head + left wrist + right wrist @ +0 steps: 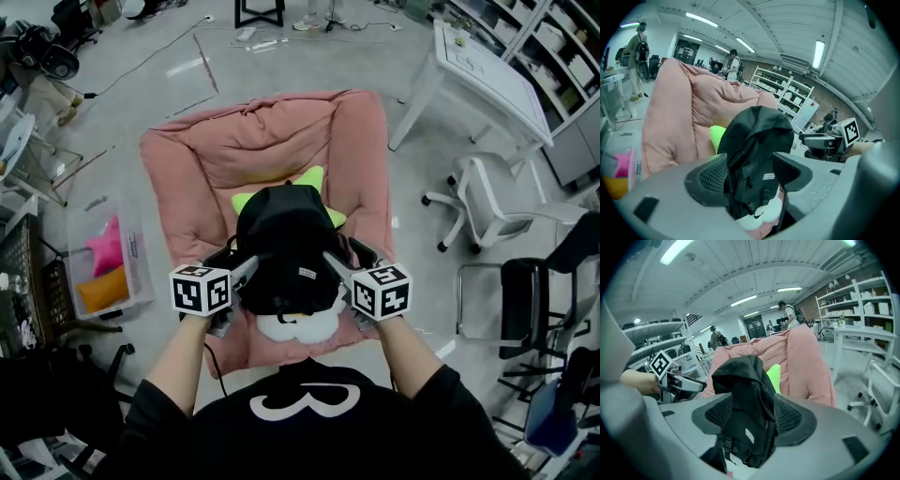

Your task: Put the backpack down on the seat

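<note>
Padded pink seat [262,141] | slumped black fabric backpack [286,244] | left tongs [750,171], right tongs [752,416] both apart

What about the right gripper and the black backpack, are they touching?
Cannot tell. The right gripper view shows the backpack between the right gripper's open jaws, but neither contact nor a gap shows plainly.

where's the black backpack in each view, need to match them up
Head view: backpack at centre, over the pink seat.
Left gripper view: backpack at centre, slightly low.
Right gripper view: backpack at centre.
Shared landmark: the pink seat behind it in every view.
</note>
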Available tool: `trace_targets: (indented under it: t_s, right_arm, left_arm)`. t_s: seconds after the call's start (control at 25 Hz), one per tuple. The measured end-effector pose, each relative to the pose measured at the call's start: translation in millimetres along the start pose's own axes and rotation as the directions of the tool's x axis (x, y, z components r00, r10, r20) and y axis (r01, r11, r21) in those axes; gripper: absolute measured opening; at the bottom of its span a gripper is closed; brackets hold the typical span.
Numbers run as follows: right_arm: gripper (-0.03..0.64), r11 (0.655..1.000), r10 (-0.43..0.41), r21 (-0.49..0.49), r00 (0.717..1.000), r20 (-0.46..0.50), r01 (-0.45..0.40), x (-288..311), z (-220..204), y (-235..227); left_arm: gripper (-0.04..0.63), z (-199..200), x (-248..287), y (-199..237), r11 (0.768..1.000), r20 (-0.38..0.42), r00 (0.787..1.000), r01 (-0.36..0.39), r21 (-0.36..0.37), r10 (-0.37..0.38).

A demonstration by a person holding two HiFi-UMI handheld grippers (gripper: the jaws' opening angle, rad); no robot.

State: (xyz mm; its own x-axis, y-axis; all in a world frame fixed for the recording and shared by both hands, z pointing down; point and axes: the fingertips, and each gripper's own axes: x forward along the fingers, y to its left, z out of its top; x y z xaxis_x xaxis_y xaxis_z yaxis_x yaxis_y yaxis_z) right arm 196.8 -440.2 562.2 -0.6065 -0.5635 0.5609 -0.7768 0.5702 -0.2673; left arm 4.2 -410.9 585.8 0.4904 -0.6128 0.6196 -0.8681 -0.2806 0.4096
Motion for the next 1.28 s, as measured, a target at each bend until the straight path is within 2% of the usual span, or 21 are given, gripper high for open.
trace_targets:
  t_s: [0.16, 0.28, 0.36, 0.48, 0.56, 0.72, 0.88, 1.04, 1.16, 1.28]
  right_arm:
    - [0.261, 0.999, 0.026, 0.041, 0.999, 0.024, -0.027, -43, -8, 25]
    - [0.247, 0.995, 0.091, 0.042, 0.994, 0.064, -0.094, -75, -5, 60]
    - [0.187, 0.990, 0.132, 0.033, 0.986, 0.099, -0.136, -97, -4, 88]
    - [0.046, 0.984, 0.169, 0.031, 0.975, 0.147, -0.176, -130, -6, 131]
    - [0.019, 0.976, 0.207, 0.032, 0.959, 0.193, -0.217, -154, -5, 159]
    - [0.005, 0.954, 0.284, 0.016, 0.921, 0.266, -0.299, -199, -4, 205]
    - [0.005, 0.948, 0.307, -0.002, 0.908, 0.286, -0.320, -233, -13, 234]
    - [0.005, 0.941, 0.328, -0.023, 0.896, 0.298, -0.337, -258, -23, 258]
    - [0.005, 0.936, 0.348, -0.054, 0.886, 0.307, -0.349, -272, -26, 271]
    - [0.005, 0.931, 0.363, -0.076, 0.879, 0.309, -0.358, -279, -29, 282]
  left_arm:
    - [0.285, -20, -41, -30, 0.999, -0.015, 1.000, 0.024, 0.035, -0.023]
    - [0.285, -30, -73, -54, 0.998, 0.010, 0.999, 0.049, 0.040, -0.050]
    - [0.277, -37, -95, -75, 0.996, 0.037, 0.996, 0.080, 0.044, -0.082]
    - [0.256, -43, -132, -108, 0.991, 0.088, 0.988, 0.121, 0.050, -0.125]
    - [0.189, -45, -160, -131, 0.986, 0.126, 0.979, 0.150, 0.070, -0.158]
    - [0.020, -54, -214, -179, 0.966, 0.181, 0.953, 0.219, 0.139, -0.242]
    - [0.006, -63, -257, -212, 0.947, 0.246, 0.920, 0.268, 0.175, -0.305]
    - [0.006, -69, -285, -227, 0.942, 0.293, 0.903, 0.260, 0.211, -0.314]
    - [0.006, -73, -297, -236, 0.939, 0.301, 0.901, 0.245, 0.239, -0.312]
    - [0.006, -81, -302, -240, 0.937, 0.280, 0.911, 0.229, 0.264, -0.302]
